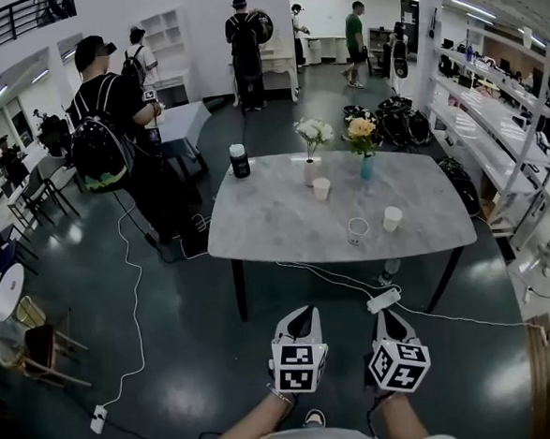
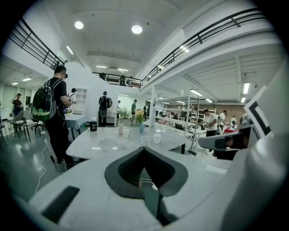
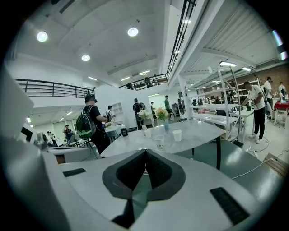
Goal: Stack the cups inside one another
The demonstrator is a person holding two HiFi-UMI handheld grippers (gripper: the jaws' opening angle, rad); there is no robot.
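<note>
The left gripper [image 1: 299, 317] and right gripper [image 1: 387, 320] hang short of the desk [image 1: 257, 226], jaws pressed together, empty; three cups [image 1: 357, 231] stand apart on it, and reaching the far cup [image 1: 322, 189] could topple the flower vase [image 1: 311, 172] just beside it

The left cup [image 1: 356, 230] and right cup [image 1: 392, 218] share the table [image 1: 275, 225], far cup [image 1: 322, 189] behind.

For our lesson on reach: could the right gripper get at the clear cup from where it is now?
Probably not yet. The right gripper is shut and hangs over the floor, short of the table; the clear cup stands further in. Nothing blocks the way.
</note>
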